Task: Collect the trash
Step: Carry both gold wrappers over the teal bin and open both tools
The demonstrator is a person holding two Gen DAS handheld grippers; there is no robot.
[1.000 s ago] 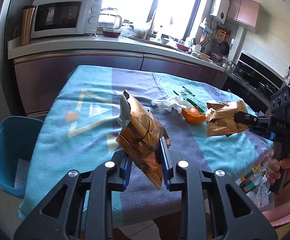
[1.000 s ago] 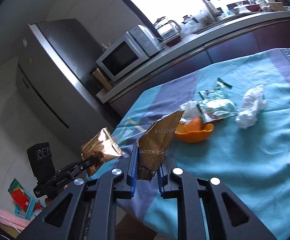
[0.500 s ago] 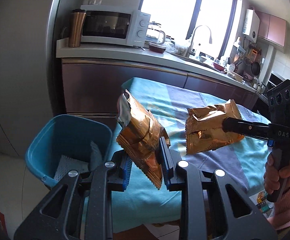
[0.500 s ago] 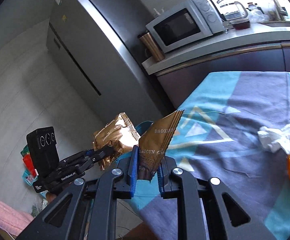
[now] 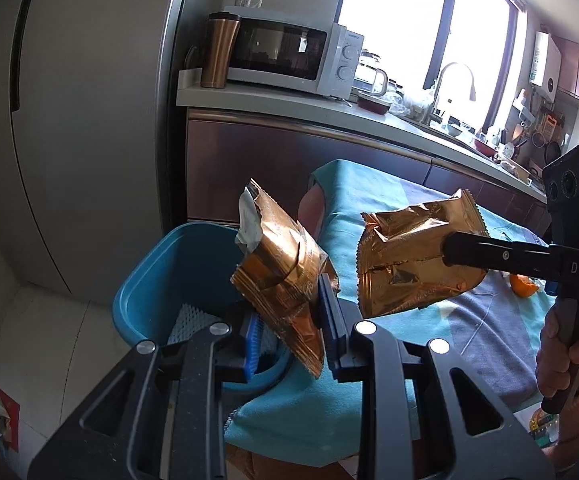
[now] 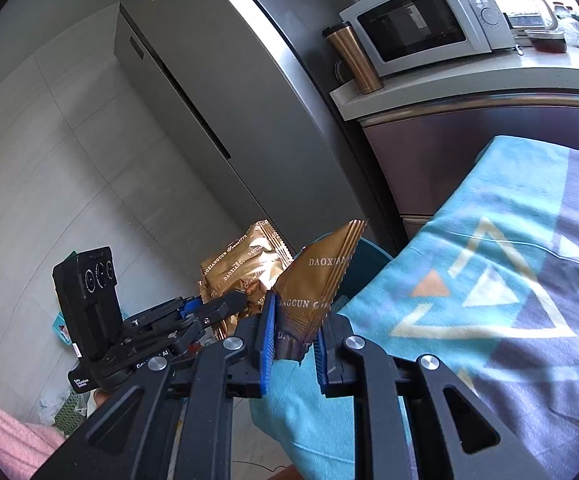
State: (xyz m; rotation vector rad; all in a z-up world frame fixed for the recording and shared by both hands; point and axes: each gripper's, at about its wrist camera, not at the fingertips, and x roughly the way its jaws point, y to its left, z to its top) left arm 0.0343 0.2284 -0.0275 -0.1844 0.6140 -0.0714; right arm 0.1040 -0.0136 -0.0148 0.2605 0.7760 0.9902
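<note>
**A:** What does each gripper hold?

**B:** The left gripper (image 5: 289,330) has its jaws clamped on a torn gold foil snack wrapper (image 5: 285,268) above the blue plastic bin (image 5: 157,276). The right gripper (image 6: 293,344) pinches a second crumpled gold foil wrapper (image 6: 317,284) at the teal patterned tablecloth (image 6: 509,280) edge.

Wrappers (image 5: 285,268) (image 5: 413,264) glossy crinkled foil; bin (image 5: 161,276) smooth blue plastic; tablecloth (image 6: 509,280) matt woven cloth; fridge (image 6: 217,92) brushed metal.
</note>
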